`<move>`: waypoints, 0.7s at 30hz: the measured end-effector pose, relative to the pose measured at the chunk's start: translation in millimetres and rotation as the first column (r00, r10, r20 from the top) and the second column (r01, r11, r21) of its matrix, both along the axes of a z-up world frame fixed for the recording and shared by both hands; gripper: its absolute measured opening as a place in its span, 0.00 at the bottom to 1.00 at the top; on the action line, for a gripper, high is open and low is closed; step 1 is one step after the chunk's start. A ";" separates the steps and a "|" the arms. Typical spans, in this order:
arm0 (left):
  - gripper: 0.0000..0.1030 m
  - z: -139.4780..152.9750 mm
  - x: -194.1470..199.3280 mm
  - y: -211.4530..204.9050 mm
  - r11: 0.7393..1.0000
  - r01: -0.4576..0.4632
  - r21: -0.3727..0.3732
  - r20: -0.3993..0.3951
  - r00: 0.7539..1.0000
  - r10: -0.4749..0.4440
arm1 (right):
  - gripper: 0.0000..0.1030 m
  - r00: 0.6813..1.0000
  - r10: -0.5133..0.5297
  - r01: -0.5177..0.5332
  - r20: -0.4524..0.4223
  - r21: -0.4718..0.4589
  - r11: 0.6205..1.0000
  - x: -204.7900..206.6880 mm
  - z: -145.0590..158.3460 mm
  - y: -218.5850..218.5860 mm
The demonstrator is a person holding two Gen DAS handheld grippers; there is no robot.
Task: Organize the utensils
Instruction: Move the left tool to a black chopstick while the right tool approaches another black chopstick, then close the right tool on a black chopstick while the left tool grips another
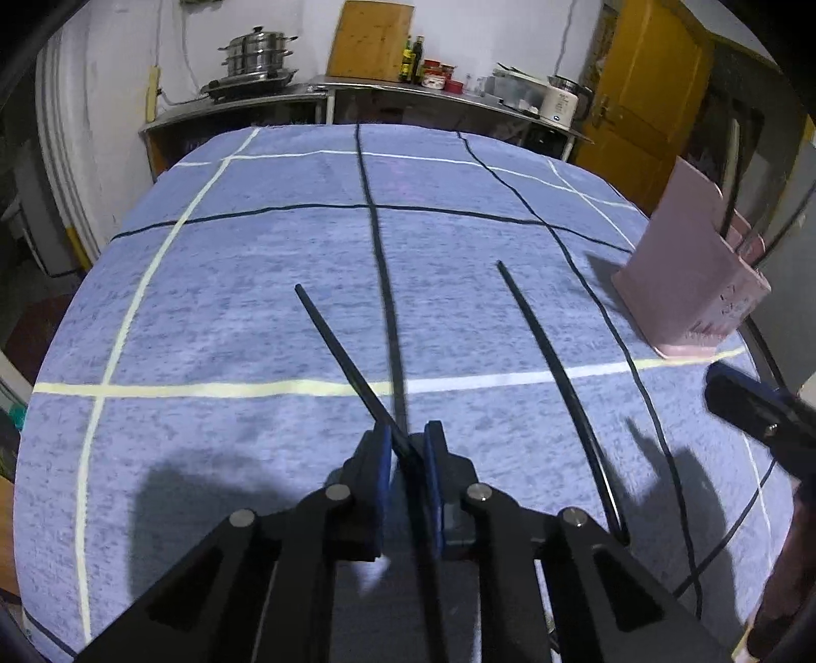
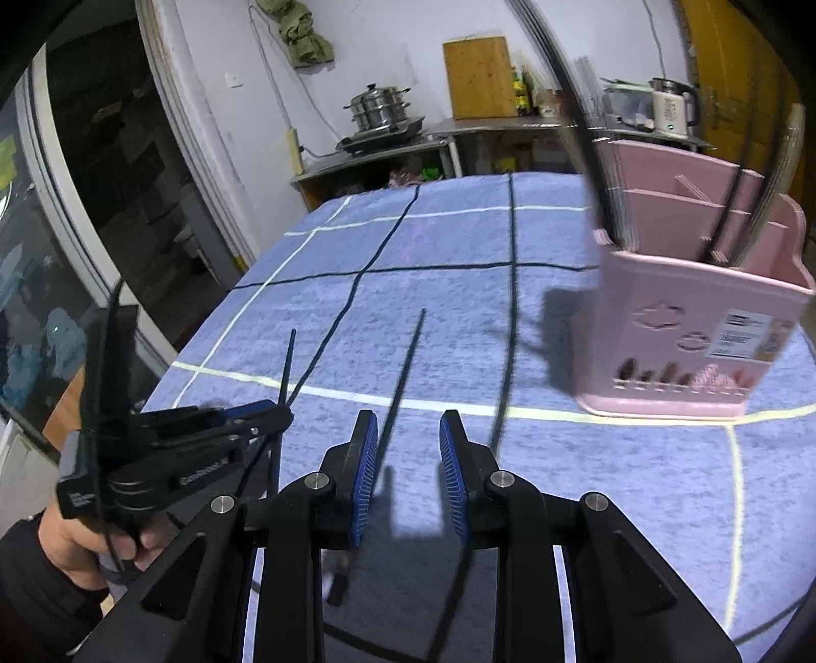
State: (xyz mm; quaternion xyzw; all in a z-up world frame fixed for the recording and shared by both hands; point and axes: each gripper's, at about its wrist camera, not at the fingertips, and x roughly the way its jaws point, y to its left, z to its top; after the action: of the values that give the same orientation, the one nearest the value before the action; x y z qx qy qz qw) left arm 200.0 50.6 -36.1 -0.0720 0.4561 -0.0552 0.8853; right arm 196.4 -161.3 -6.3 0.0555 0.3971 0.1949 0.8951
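My left gripper (image 1: 408,438) is shut on a black chopstick (image 1: 336,347) that sticks out forward and to the left above the table. A second black chopstick (image 1: 556,377) lies on the blue cloth to its right. In the right wrist view my right gripper (image 2: 408,433) is open and empty, just above that lying chopstick (image 2: 403,377). The left gripper (image 2: 275,415) with its held chopstick (image 2: 286,367) shows at the left there. A pink utensil holder (image 2: 688,316) stands at the right with several utensils upright in it; it also shows in the left wrist view (image 1: 683,275).
The table wears a blue cloth (image 1: 255,306) with black and white grid lines. Behind it stands a counter with a steel steamer pot (image 1: 257,53), a wooden board (image 1: 370,38), bottles and a kettle (image 1: 561,99). A yellow door (image 1: 647,81) is at the back right.
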 end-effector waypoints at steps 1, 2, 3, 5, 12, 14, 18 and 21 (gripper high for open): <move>0.15 0.6 1.3 4.7 1.000 -0.009 -0.027 -0.004 1.000 0.009 | 0.25 1.000 0.007 -0.007 -0.005 -0.006 1.000 4.3 -2.7 4.9; 0.15 0.9 2.9 7.6 0.998 -0.024 -0.050 -0.007 1.000 0.024 | 0.25 1.000 0.012 -0.013 -0.013 -0.015 1.000 10.7 -6.5 10.8; 0.15 0.7 5.2 10.3 0.997 -0.041 -0.068 -0.013 0.999 0.040 | 0.25 1.000 0.015 -0.015 -0.019 -0.020 1.000 15.7 -9.6 14.7; 0.15 0.2 10.1 12.4 0.994 -0.063 -0.092 -0.021 0.998 0.061 | 0.25 0.999 0.019 -0.020 -0.034 -0.027 0.999 24.6 -16.9 22.2; 0.15 -6.5 25.8 11.6 0.990 -0.116 -0.082 -0.016 0.993 0.115 | 0.25 0.997 0.021 -0.026 -0.077 -0.066 0.997 55.4 -39.2 40.0; 0.15 -7.0 28.7 11.6 0.992 -0.111 -0.068 -0.009 0.994 0.110 | 0.25 0.996 0.019 -0.026 -0.088 -0.075 0.997 63.2 -43.6 44.3; 0.14 -7.3 35.5 14.2 0.995 -0.076 -0.058 -0.004 0.997 0.076 | 0.25 0.995 0.015 -0.024 -0.100 -0.091 0.996 74.4 -49.4 51.2; 0.14 -7.0 40.0 14.6 0.997 -0.059 -0.051 -0.004 0.998 0.059 | 0.25 0.995 0.009 -0.019 -0.097 -0.102 0.995 79.0 -50.8 52.7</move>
State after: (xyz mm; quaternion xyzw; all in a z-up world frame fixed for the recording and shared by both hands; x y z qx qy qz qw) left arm 240.0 65.2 -43.1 -0.1080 0.4532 -0.0408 0.8839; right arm 275.4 -108.6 -57.1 0.0158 0.4499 0.1777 0.8751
